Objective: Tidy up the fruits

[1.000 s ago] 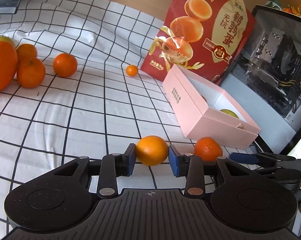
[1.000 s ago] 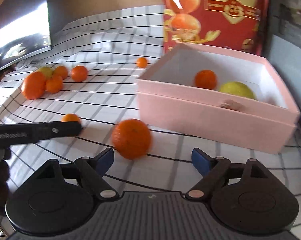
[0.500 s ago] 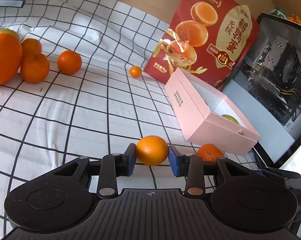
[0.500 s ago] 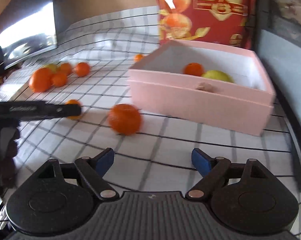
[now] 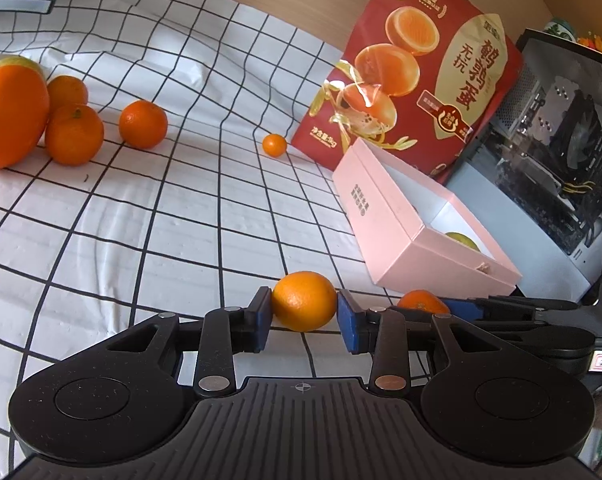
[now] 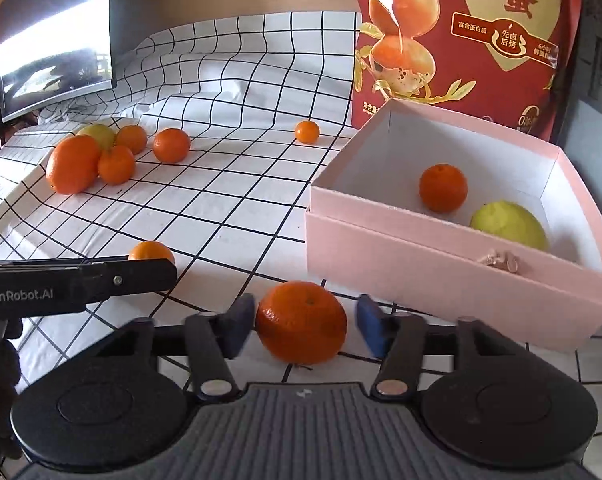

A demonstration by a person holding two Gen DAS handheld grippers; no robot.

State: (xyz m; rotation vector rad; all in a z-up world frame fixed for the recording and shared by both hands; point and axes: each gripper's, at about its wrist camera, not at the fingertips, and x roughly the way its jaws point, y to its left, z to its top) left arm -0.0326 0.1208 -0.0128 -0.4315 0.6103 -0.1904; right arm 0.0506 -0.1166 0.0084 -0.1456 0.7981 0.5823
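The worktop (image 5: 149, 216), under a white cloth with a black grid, carries everything. At its far edge a red bag (image 5: 417, 80) stands upright, with a dark monitor (image 6: 57, 36) toward the far left corner. A pink box (image 6: 441, 276) sits open just in front of the bag, toward the right edge; inside it lie a mandarin (image 6: 443, 188) and a yellow-green fruit (image 6: 509, 226), close together but whether they touch cannot be told.

The left tool (image 5: 303, 314) is clamped on an orange (image 5: 304, 301), both blue pads pressed to its sides, near the front edge left of the box. The right tool (image 6: 303, 326) has its jaws apart around a tangerine (image 6: 301, 322), which rests on the cloth just in front of the box; the left pad is at its skin, the right pad stands clear of it.

Near the left edge is a cluster: a big orange (image 6: 73, 164), a yellowish fruit (image 6: 97, 134) behind it, and two small oranges (image 6: 117, 164), with another (image 6: 171, 145) just beside them. A tiny orange (image 6: 307, 132) lies alone near the bag's foot.
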